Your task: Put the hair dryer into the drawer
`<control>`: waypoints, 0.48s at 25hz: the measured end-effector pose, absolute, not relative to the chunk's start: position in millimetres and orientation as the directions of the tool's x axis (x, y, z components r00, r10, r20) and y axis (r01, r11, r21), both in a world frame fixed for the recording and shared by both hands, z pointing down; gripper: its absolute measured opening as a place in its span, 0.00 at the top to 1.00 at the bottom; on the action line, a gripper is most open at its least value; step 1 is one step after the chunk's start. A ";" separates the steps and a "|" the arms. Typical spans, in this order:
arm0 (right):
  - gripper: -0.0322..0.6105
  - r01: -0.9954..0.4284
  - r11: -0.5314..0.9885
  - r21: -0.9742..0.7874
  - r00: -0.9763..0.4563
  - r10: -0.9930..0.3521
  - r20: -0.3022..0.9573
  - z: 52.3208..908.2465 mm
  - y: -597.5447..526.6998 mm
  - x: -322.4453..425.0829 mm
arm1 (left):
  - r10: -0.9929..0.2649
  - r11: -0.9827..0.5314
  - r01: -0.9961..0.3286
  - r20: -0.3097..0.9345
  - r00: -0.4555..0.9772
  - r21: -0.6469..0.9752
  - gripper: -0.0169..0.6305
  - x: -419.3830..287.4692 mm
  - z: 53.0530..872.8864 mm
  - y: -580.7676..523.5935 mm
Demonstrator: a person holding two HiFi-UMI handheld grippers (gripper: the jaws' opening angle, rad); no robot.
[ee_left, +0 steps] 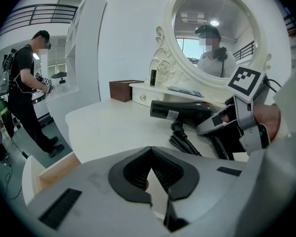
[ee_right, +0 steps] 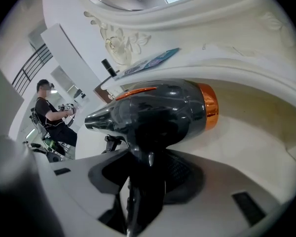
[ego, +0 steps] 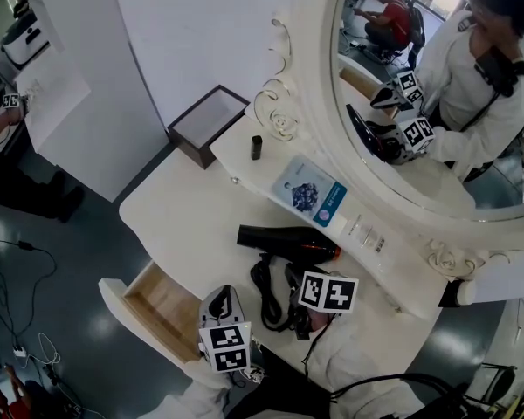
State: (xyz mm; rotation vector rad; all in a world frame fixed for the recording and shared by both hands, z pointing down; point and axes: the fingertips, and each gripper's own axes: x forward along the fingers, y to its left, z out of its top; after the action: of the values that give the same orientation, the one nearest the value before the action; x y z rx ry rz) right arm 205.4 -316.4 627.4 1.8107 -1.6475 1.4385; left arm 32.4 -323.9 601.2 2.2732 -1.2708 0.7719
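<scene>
- Black dryer with an orange ring lies on its side on the white bench, just in front of the mirror, nozzle towards the left of the head view.
- Its handle stands between the jaws of the right gripper, which are wide apart, one close on each side, not clearly squeezing.
- Cord lies bunched beside the handle, between the two grippers.
- Left gripper hangs over the bench's near edge, jaws together at the tips, holding nothing.
- Drawer stands pulled open at the bench's front, wood inside.
- Blue packet, small dark bottle and brown box sit farther back.
</scene>
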 end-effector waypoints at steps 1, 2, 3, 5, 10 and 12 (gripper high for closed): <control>0.58 -0.870 -0.300 -0.391 -0.161 -0.578 0.800 627.1 -316.1 205.3 | -0.633 -0.492 -0.866 0.646 0.427 0.090 0.97 31.1 599.6 -322.9; 0.58 -0.866 -0.303 -0.398 -0.162 -0.583 0.796 626.7 -315.3 205.4 | -0.634 -0.492 -0.866 0.645 0.426 0.088 0.97 29.9 597.9 -322.0; 0.58 -0.859 -0.309 -0.408 -0.164 -0.588 0.792 626.1 -313.7 205.6 | -0.636 -0.492 -0.866 0.644 0.425 0.086 0.97 28.6 596.3 -321.1; 0.58 -0.840 -0.323 -0.436 -0.175 -0.600 0.780 623.5 -309.1 204.8 | -0.640 -0.489 -0.869 0.643 0.421 0.082 0.97 24.7 592.9 -319.6; 0.58 -0.809 -0.311 -0.498 -0.204 -0.646 0.735 606.5 -301.3 196.4 | -0.661 -0.464 -0.883 0.635 0.400 0.073 0.97 10.8 585.1 -314.5; 0.59 -0.815 -0.287 -0.504 -0.204 -0.671 0.713 594.8 -303.0 194.0 | -0.674 -0.457 -0.886 0.622 0.398 0.072 0.97 8.4 579.4 -313.3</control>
State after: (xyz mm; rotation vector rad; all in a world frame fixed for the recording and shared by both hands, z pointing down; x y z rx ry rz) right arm 194.0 -303.0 594.8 1.8831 -1.7813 1.5056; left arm 8.4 -313.3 579.4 2.2680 -1.3432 0.7388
